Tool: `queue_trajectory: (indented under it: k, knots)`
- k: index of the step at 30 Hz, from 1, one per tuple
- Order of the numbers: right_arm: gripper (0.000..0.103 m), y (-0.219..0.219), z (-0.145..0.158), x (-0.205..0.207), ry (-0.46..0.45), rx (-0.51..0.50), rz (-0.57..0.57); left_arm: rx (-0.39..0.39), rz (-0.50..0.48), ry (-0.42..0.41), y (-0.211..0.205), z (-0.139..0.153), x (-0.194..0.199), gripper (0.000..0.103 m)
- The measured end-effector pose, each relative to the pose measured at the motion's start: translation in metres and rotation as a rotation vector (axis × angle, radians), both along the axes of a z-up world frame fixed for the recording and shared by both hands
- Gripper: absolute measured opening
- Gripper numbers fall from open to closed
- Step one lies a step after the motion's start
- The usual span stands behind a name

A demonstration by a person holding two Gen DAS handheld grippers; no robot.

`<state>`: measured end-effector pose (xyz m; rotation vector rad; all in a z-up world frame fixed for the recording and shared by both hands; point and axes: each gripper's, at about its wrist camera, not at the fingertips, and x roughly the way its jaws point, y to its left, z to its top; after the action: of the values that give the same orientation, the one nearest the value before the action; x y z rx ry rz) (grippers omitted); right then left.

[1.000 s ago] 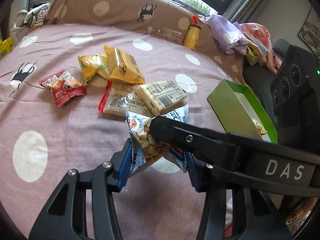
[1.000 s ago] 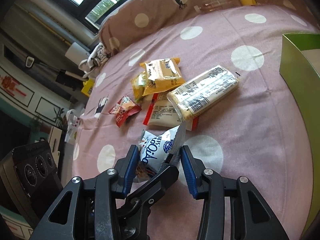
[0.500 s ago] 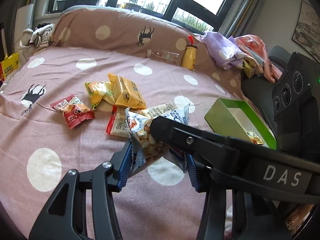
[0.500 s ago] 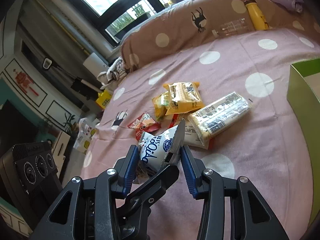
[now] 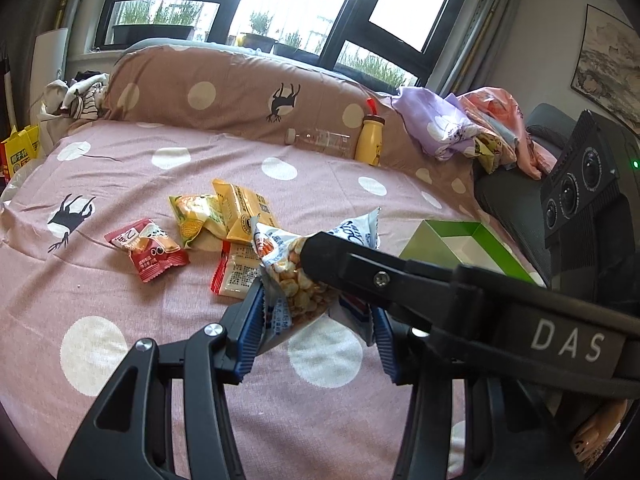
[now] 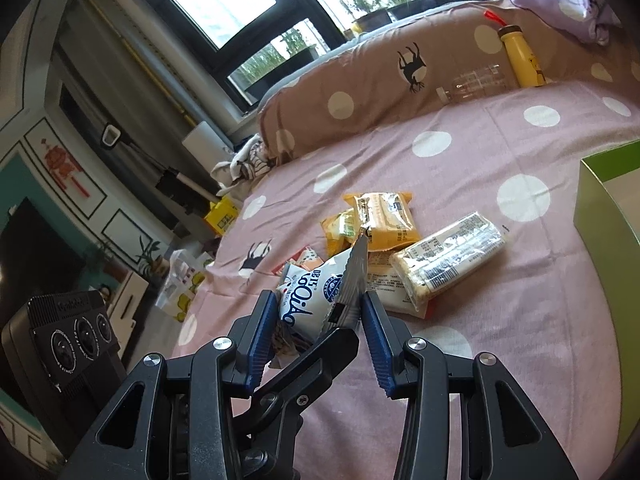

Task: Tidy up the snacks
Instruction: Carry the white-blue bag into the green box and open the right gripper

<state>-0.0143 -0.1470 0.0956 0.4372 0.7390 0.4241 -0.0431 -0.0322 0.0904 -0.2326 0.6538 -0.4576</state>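
Crinkly foil snack bag (image 5: 296,280) — serrated edges

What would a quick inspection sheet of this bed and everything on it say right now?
Surface: pink polka-dot bedspread, wrinkled.
Job's things: white-and-blue snack bag held up by both grippers; red packet, yellow packets, long cracker pack lying loose; green box open.
Clutter: yellow bottle, clear bottle, bundled clothes.
Grippers: left gripper and right gripper both shut on the bag.
Cables: nothing seen.
Surroundings: windows, plants outside.
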Motion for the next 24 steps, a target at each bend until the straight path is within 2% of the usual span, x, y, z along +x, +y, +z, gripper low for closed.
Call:
queue_trajectory:
  k: [7, 12, 24]
  knots:
    - [0.047, -0.005, 0.016, -0.007, -0.045, 0.016, -0.013, -0.01, -0.001, -0.062, -0.006, 0.018, -0.006, 0.049]
    - [0.047, -0.019, 0.031, -0.013, -0.091, 0.02, -0.035, 0.002, -0.034, -0.103, -0.025, 0.033, -0.006, 0.049]
    - [0.047, -0.097, 0.046, -0.028, -0.104, 0.084, -0.181, 0.019, -0.156, -0.141, -0.099, 0.05, -0.001, 0.049]
